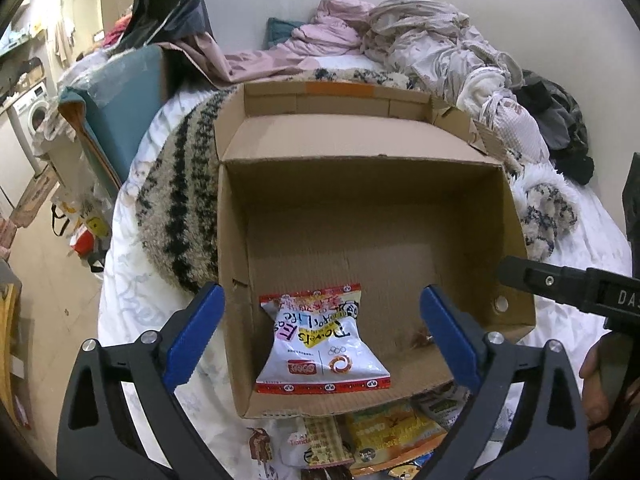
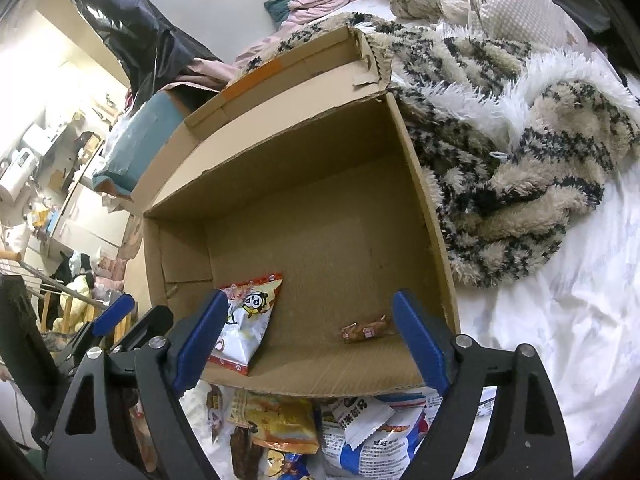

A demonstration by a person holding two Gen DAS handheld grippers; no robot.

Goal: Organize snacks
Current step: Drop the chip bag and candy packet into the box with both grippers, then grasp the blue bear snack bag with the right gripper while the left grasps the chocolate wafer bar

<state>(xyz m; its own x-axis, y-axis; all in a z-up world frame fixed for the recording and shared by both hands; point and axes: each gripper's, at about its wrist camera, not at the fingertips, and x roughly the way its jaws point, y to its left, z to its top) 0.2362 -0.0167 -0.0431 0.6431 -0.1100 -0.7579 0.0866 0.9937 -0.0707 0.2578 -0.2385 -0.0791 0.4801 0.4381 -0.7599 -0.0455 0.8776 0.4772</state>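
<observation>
Cardboard box [image 1: 360, 216], open-topped on the bed: I log my left gripper [image 1: 322, 332] released above its near-left corner, jaws wide and empty over the white snack packet [image 1: 322, 344] lying flat inside. My right gripper [image 2: 308, 340] is likewise released above the near-right corner, over a small brown wrapped snack [image 2: 366, 330]. Loose packets [image 2: 304, 432] wait just outside the box's near wall; I would take one per grasp, pinching its edge.

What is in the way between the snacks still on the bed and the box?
Only the box's low front wall. The loose snack packets lie on the bed just in front of it, so they must be lifted over that edge. Inside, the white bag and a small brown packet leave most of the floor bare.
</observation>
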